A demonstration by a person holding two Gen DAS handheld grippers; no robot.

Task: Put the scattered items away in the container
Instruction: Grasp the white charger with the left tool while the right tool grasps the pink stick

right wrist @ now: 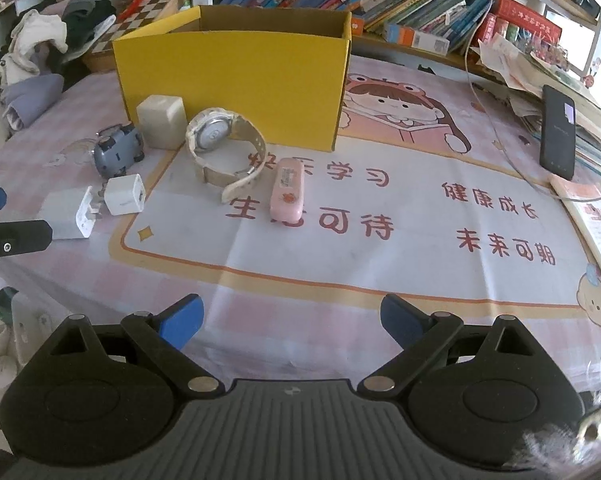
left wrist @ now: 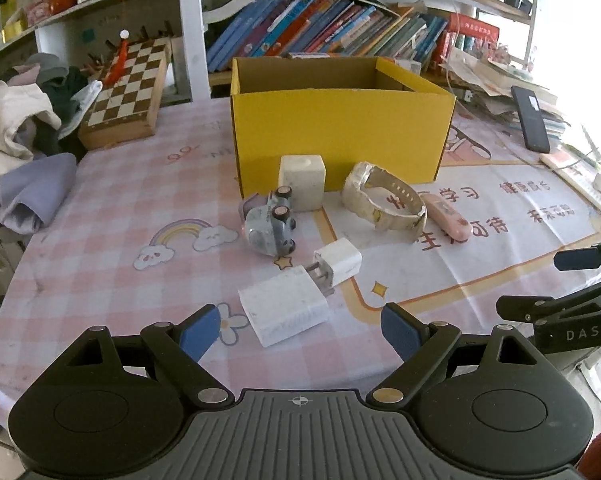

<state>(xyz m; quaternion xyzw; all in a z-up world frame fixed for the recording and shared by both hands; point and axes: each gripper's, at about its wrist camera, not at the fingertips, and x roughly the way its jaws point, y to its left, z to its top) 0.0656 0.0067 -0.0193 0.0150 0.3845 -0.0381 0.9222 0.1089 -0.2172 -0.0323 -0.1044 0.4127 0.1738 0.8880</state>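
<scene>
A yellow cardboard box (left wrist: 340, 136) stands open at the back of the table; it also shows in the right wrist view (right wrist: 236, 80). In front of it lie a white cube (left wrist: 301, 182), a grey toy car (left wrist: 270, 224), a cream wristwatch (left wrist: 384, 200), a pink case (left wrist: 446, 216), a small white charger (left wrist: 338, 266) and a larger white charger (left wrist: 282, 310). My left gripper (left wrist: 300, 332) is open, just short of the larger charger. My right gripper (right wrist: 292, 322) is open and empty, well short of the pink case (right wrist: 286, 190).
A chessboard box (left wrist: 128, 88) and a heap of clothes (left wrist: 20, 140) lie at the left. Books fill the shelf behind (left wrist: 320, 28). A black phone (right wrist: 558, 132) rests on paper stacks at the right. The right gripper's fingers show at the left view's right edge (left wrist: 580, 258).
</scene>
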